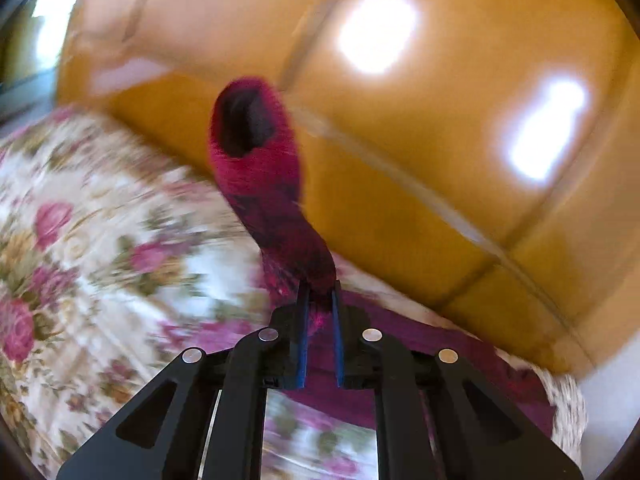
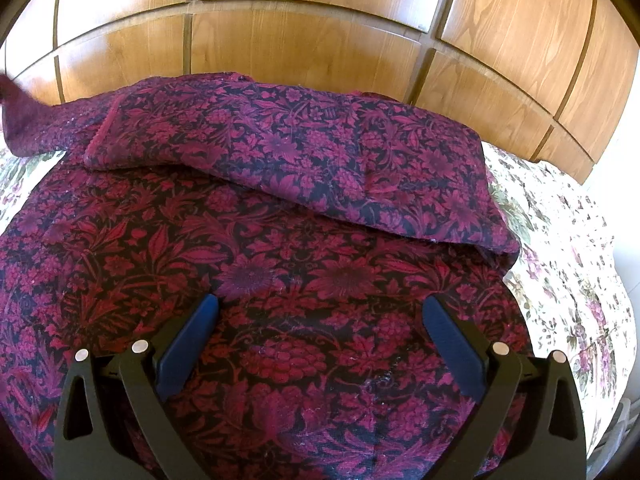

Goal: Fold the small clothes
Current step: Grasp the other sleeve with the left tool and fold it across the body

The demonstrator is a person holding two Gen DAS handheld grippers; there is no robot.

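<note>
A dark red and black flower-patterned knit garment [image 2: 280, 280] lies spread on the bed, one sleeve [image 2: 304, 152] folded across its upper part. My left gripper [image 1: 319, 292] is shut on the other sleeve [image 1: 260, 184] and holds it up in the air, its open cuff [image 1: 244, 124] facing the camera; the view is motion-blurred. That lifted sleeve shows at the left edge of the right wrist view [image 2: 24, 120]. My right gripper [image 2: 320, 308] is open and empty, low over the garment's body.
The bed has a cream floral bedspread [image 1: 80, 220], also visible at the right of the right wrist view [image 2: 568, 264]. A glossy wooden panelled headboard [image 2: 320, 40] stands right behind the garment.
</note>
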